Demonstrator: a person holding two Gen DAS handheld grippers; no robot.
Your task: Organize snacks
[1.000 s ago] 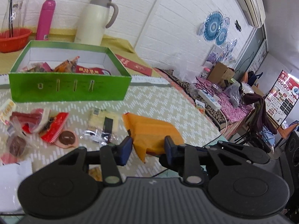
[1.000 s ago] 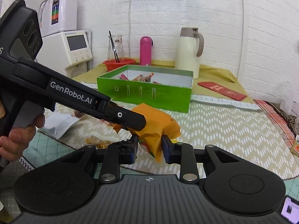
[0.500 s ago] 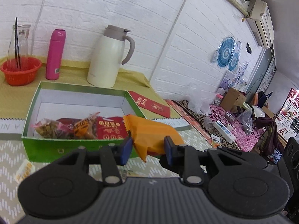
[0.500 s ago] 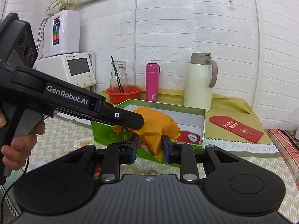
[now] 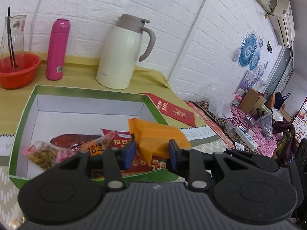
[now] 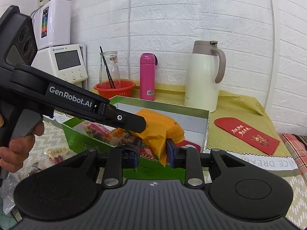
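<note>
The orange packet [image 6: 155,128] hangs over the green box [image 5: 23,118], above the snacks [image 5: 107,143] already inside, pinched by both the left gripper [image 5: 151,151] and right gripper [image 6: 152,150]. Placing step; next, I'd say, both jaws should lower and let go together.

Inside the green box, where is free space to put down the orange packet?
The green box is bare along its back wall and back-right corner. Its front is crowded with red and mixed snack packets. Both grippers hold the orange packet above there.
</note>
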